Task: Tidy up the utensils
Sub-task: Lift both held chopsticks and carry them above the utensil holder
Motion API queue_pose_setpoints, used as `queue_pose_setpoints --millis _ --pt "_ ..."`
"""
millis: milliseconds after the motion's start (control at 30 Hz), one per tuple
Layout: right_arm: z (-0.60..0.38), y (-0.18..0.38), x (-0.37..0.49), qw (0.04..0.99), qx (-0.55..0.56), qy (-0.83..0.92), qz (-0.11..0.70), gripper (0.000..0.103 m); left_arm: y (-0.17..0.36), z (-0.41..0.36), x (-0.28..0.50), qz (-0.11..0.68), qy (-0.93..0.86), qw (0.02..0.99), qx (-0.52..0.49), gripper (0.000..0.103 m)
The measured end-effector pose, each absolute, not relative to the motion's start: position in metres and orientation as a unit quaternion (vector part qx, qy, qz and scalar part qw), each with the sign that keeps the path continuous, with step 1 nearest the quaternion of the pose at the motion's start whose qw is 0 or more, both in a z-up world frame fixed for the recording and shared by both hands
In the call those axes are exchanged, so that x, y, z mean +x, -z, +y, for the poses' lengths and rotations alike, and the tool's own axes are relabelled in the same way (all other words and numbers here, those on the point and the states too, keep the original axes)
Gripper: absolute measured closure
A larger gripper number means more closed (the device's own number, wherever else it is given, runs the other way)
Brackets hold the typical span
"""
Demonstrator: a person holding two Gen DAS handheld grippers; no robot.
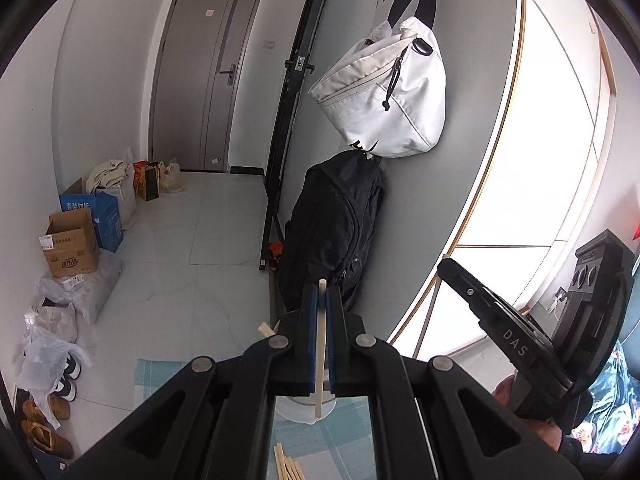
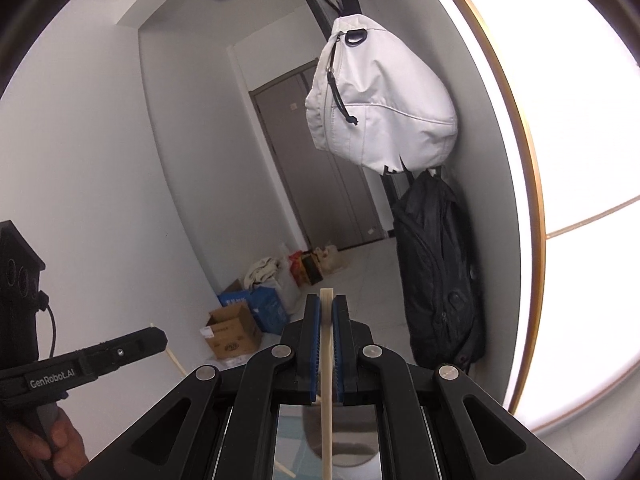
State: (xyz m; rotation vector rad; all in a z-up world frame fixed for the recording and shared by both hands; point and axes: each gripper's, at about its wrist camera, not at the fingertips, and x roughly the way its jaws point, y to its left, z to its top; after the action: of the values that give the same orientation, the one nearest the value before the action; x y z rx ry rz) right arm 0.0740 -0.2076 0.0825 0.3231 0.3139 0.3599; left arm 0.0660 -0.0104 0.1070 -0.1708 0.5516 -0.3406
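My left gripper [image 1: 321, 294] is shut on a pale wooden chopstick [image 1: 319, 360] that stands upright between the blue pads [image 1: 310, 320], its tip poking above them. Under it I see a clear cup [image 1: 298, 410] and several loose chopsticks [image 1: 286, 464] on a blue checked cloth [image 1: 160, 380]. My right gripper [image 2: 326, 304] is shut on a second pale chopstick [image 2: 326, 392], also upright, above a round container [image 2: 352, 444] seen dimly. Each gripper shows in the other's view: the right one [image 1: 452, 270] at the right edge, the left one [image 2: 158, 336] at the lower left, gripped by a hand [image 2: 56, 444].
A white bag [image 1: 384, 88] hangs on the grey wall above a black backpack [image 1: 336, 232]. Cardboard boxes [image 1: 70, 248], plastic bags and shoes [image 1: 44, 432] line the left wall of the tiled hallway, which ends at a grey door [image 1: 204, 80]. A bright round panel [image 1: 540, 160] fills the right.
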Motion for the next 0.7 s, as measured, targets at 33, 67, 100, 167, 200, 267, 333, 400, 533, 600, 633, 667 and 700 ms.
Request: queue_pose_setpoints --millis 33,67,100,167,200,267,333,400,533,600,633,667,700 --pt "-0.208 -0.084 0.078 0.959 0.160 -0.178 0.152 0.098 -0.109 -0.013 0.070 0.270 0.170 0.944 -0.082 0.103" --pt "-0.208 -0.085 0.085 0.959 0.163 -0.180 0.149 0.098 -0.112 -0.015 0.074 0.269 0.172 0.944 -0.080 0.103" --pt "-0.208 -0.085 0.090 0.959 0.164 -0.181 0.147 0.098 -0.113 -0.017 0.077 0.268 0.173 0.945 -0.077 0.103" --pt "-0.206 -0.088 0.102 0.961 0.161 -0.180 0.136 0.098 -0.115 -0.020 0.083 0.265 0.174 0.946 -0.071 0.103" --pt "-0.205 -0.088 0.109 0.962 0.158 -0.181 0.129 0.098 -0.117 -0.021 0.087 0.263 0.173 0.947 -0.069 0.103" --pt "-0.202 -0.088 0.116 0.964 0.154 -0.179 0.121 0.098 -0.118 -0.020 0.094 0.261 0.168 0.948 -0.073 0.103" --pt "-0.200 -0.087 0.127 0.965 0.152 -0.178 0.117 0.098 -0.117 -0.018 0.102 0.263 0.164 0.947 -0.082 0.103" --pt "-0.199 -0.085 0.138 0.966 0.154 -0.174 0.110 0.098 -0.115 -0.014 0.110 0.262 0.158 0.948 -0.084 0.103" --pt "-0.196 -0.078 0.154 0.967 0.158 -0.172 0.103 0.098 -0.111 -0.016 0.125 0.266 0.158 0.947 -0.086 0.103" --pt "-0.194 -0.075 0.162 0.968 0.155 -0.170 0.103 0.098 -0.108 -0.017 0.133 0.269 0.159 0.946 -0.083 0.103" --pt "-0.193 -0.073 0.166 0.968 0.156 -0.170 0.102 0.098 -0.107 -0.016 0.138 0.270 0.159 0.946 -0.084 0.103" --pt "-0.194 -0.072 0.170 0.968 0.157 -0.170 0.102 0.098 -0.106 -0.016 0.142 0.271 0.160 0.945 -0.084 0.103" --pt "-0.193 -0.070 0.175 0.968 0.155 -0.168 0.102 0.098 -0.105 -0.017 0.145 0.274 0.161 0.945 -0.084 0.103"
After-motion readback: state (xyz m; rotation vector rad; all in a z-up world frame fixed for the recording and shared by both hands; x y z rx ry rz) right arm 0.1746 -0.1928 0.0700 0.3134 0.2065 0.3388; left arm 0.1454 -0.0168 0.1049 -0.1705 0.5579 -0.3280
